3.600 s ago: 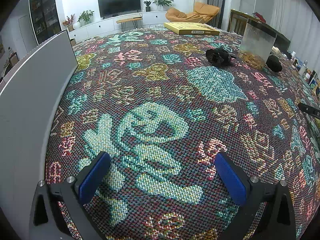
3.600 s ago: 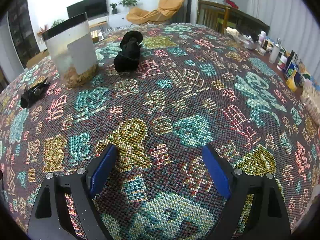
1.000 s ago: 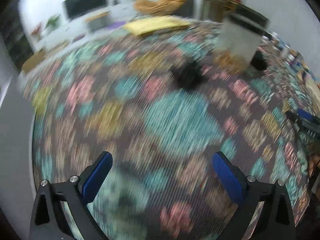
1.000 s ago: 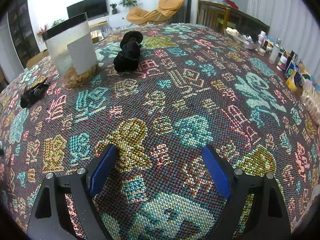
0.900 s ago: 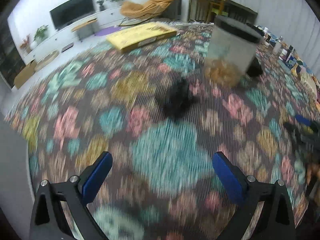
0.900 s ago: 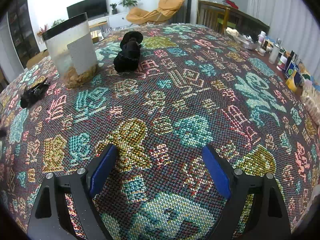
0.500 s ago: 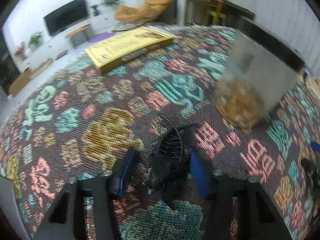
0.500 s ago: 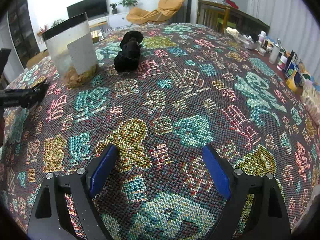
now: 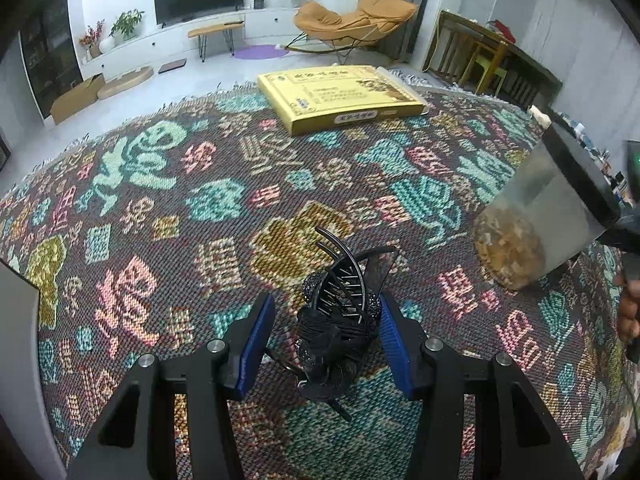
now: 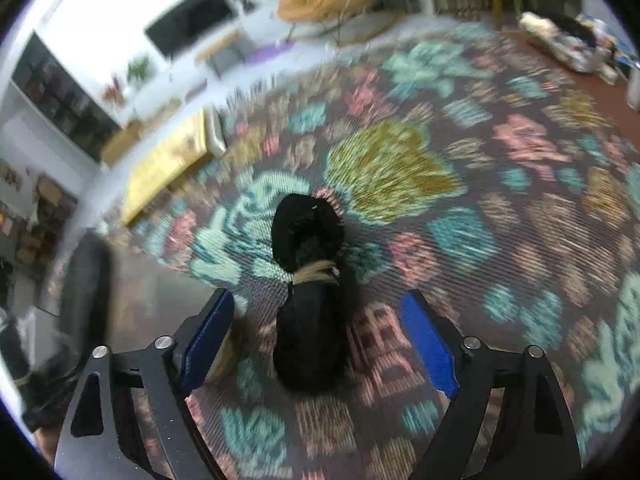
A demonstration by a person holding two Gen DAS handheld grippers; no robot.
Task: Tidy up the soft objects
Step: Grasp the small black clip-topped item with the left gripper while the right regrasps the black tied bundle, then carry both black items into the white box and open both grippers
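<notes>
A black hair claw clip with a bow (image 9: 338, 320) lies on the patterned tablecloth (image 9: 168, 184) between the blue pads of my left gripper (image 9: 322, 338). The right pad touches it; the left pad stands a little off it. A black soft pouch with a tan tie (image 10: 310, 296) lies on the cloth (image 10: 500, 208) between the pads of my right gripper (image 10: 316, 336), which is open wide around it without touching. The right wrist view is motion-blurred.
A clear container with a black lid and tan contents (image 9: 540, 220) stands to the right of the clip; it also shows blurred in the right wrist view (image 10: 104, 300). A flat yellow box (image 9: 340, 96) lies at the far table edge. A grey panel (image 9: 16, 360) stands at left.
My left gripper moved forward to the clip and narrowed around it. My right gripper moved forward across the table to the black pouch, staying open.
</notes>
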